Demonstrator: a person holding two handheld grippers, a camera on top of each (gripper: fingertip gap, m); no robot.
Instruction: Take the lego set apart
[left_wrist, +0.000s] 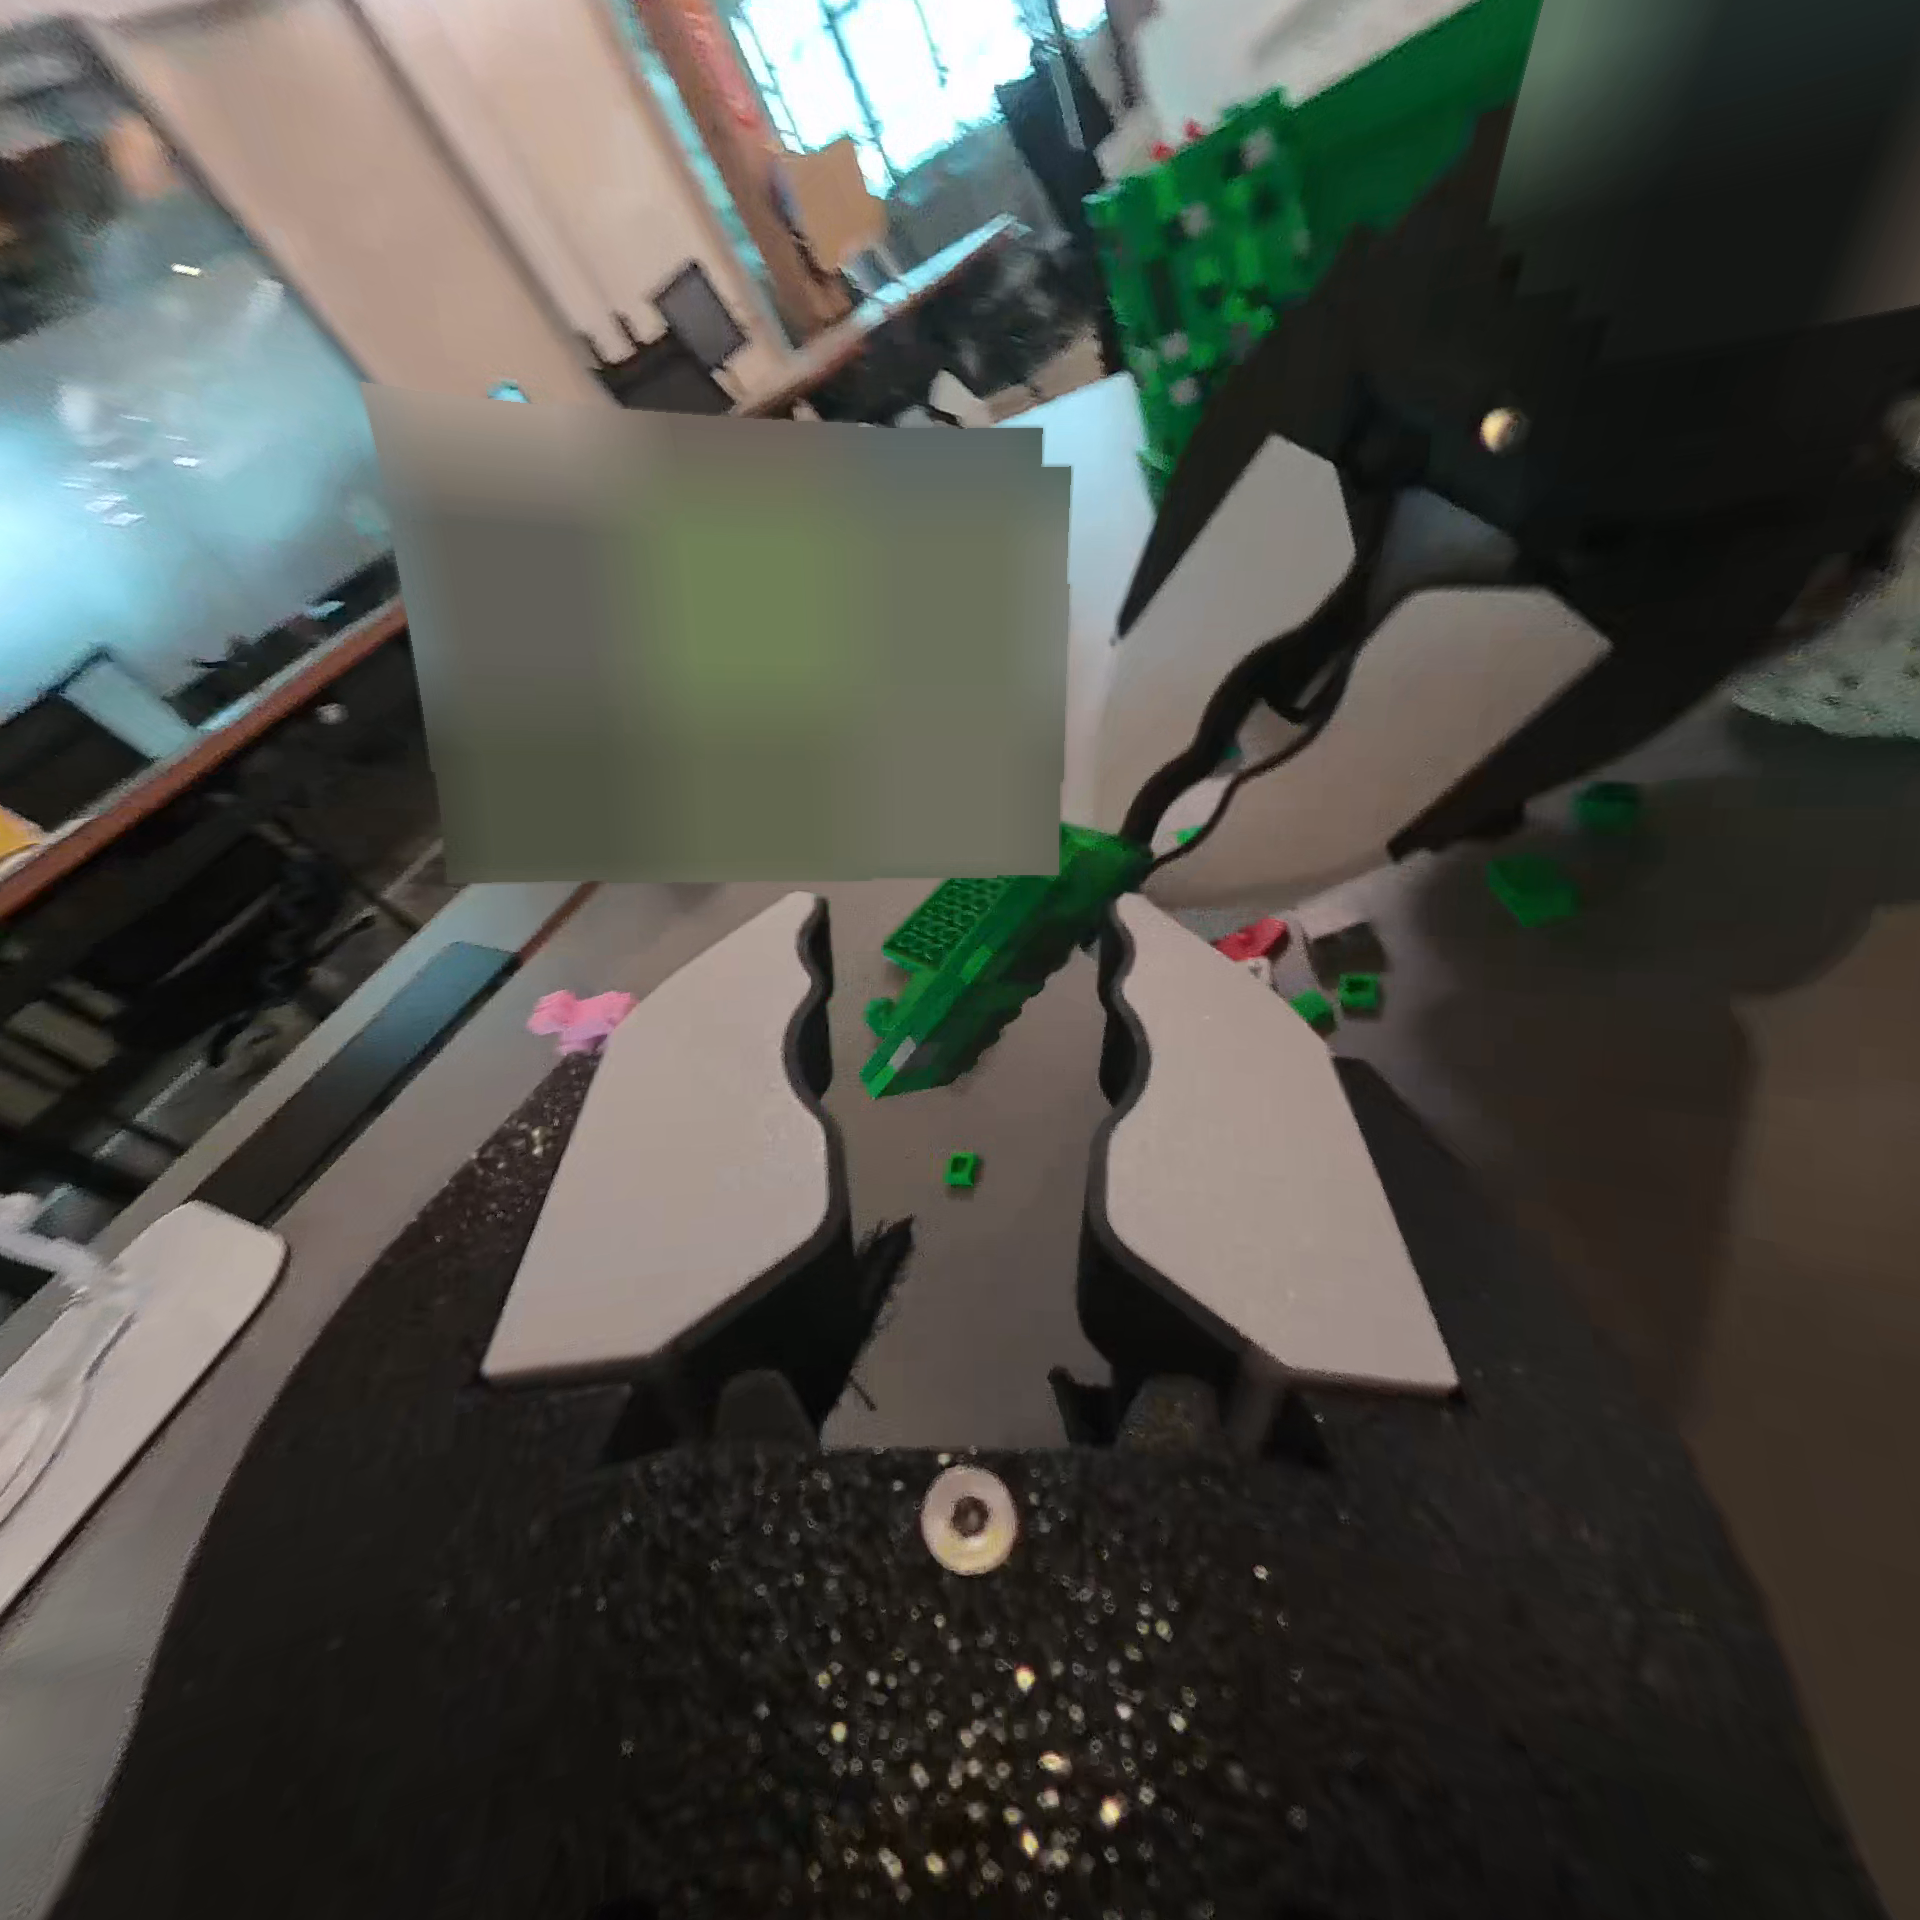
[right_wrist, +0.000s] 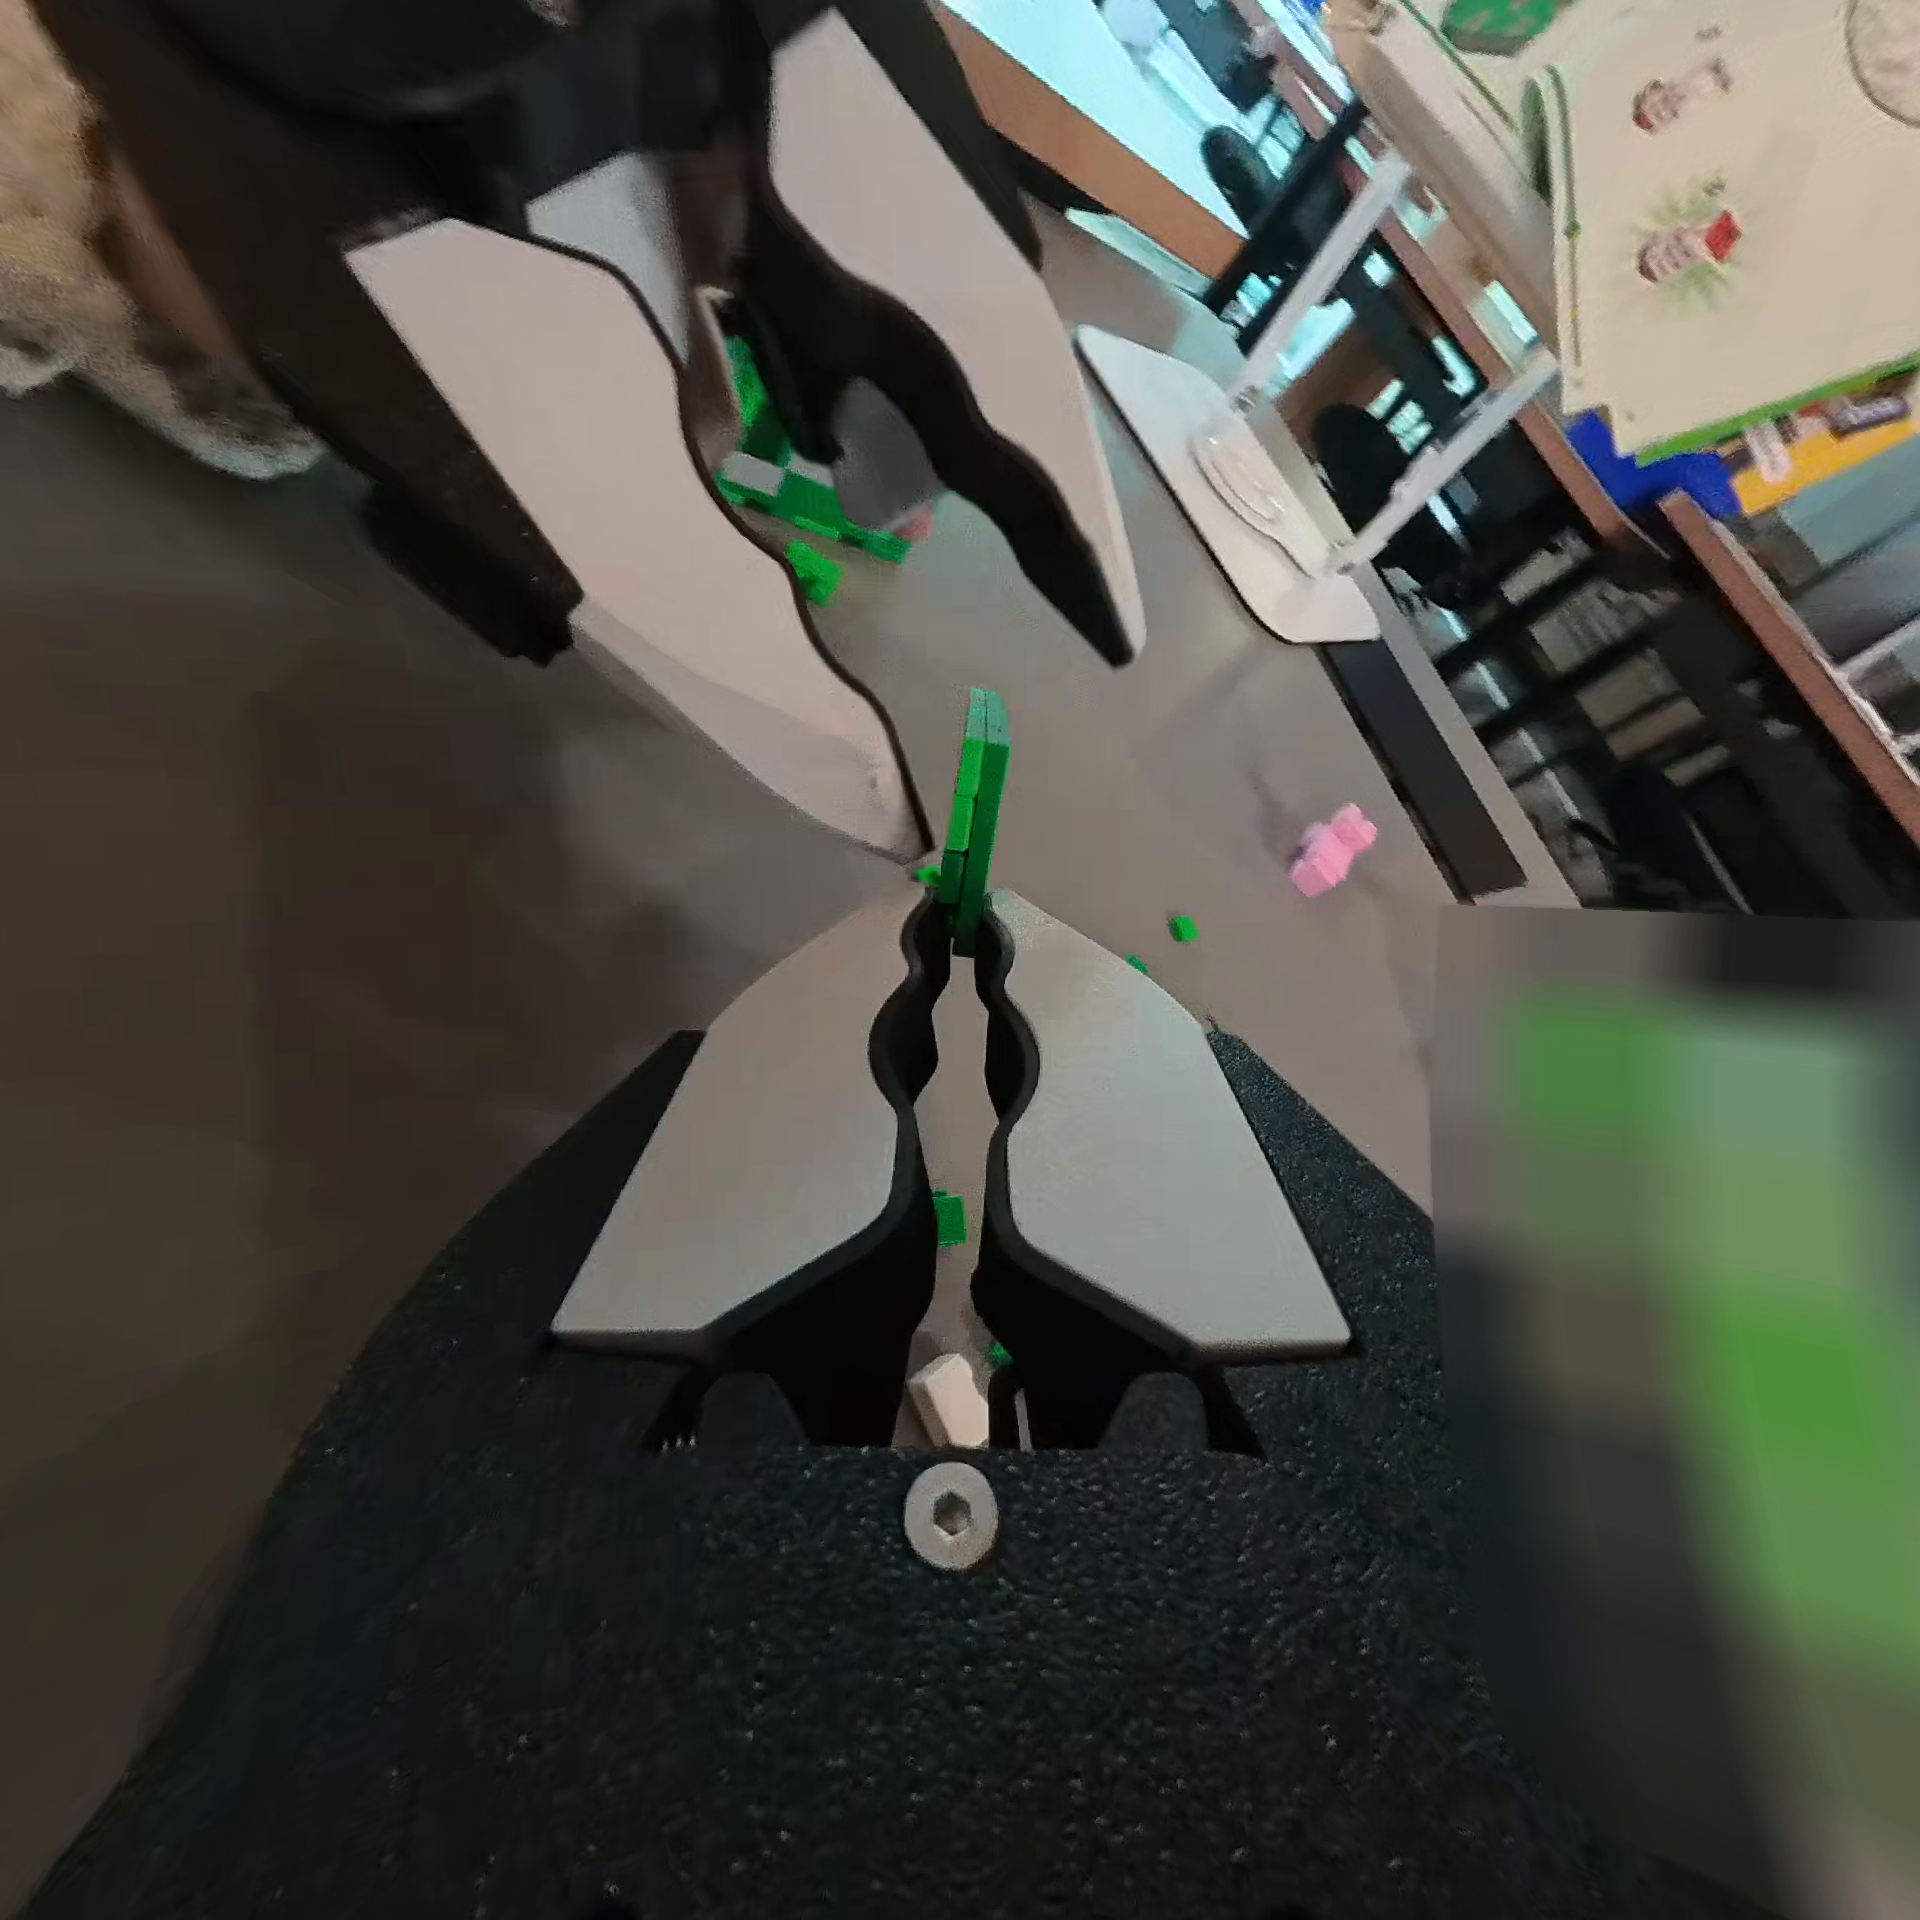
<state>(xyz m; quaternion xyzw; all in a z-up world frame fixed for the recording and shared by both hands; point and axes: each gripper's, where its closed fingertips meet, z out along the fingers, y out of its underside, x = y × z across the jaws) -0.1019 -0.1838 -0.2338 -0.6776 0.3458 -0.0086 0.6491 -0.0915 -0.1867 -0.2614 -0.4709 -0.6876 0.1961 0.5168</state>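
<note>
My right gripper (right_wrist: 964, 920) is shut on one end of a thin stack of green lego plates (right_wrist: 982, 790) and holds it above the grey table (right_wrist: 312, 935). In the left wrist view the right gripper (left_wrist: 1138, 847) comes in from the upper right, and the green stack (left_wrist: 987, 987) slants down between my left gripper's tips. My left gripper (left_wrist: 966, 935) is open, with one finger on each side of the stack. The right finger is nearer to it, and I cannot tell whether it touches. The left gripper's fingers (right_wrist: 623, 416) also show in the right wrist view.
Loose pieces lie on the table: a small green one (left_wrist: 963, 1169), a green plate (left_wrist: 940, 920), a pink one (left_wrist: 577, 1018), a red one (left_wrist: 1252, 938) and green ones at right (left_wrist: 1532, 888). A larger green build (left_wrist: 1195, 260) stands behind. A white mat (left_wrist: 135, 1351) lies at left. Only a small space, under 4 cm, lies between the two pairs of fingers. From either gripper's tips it is about 30 centimetres to the larger green build (left_wrist: 1195, 260).
</note>
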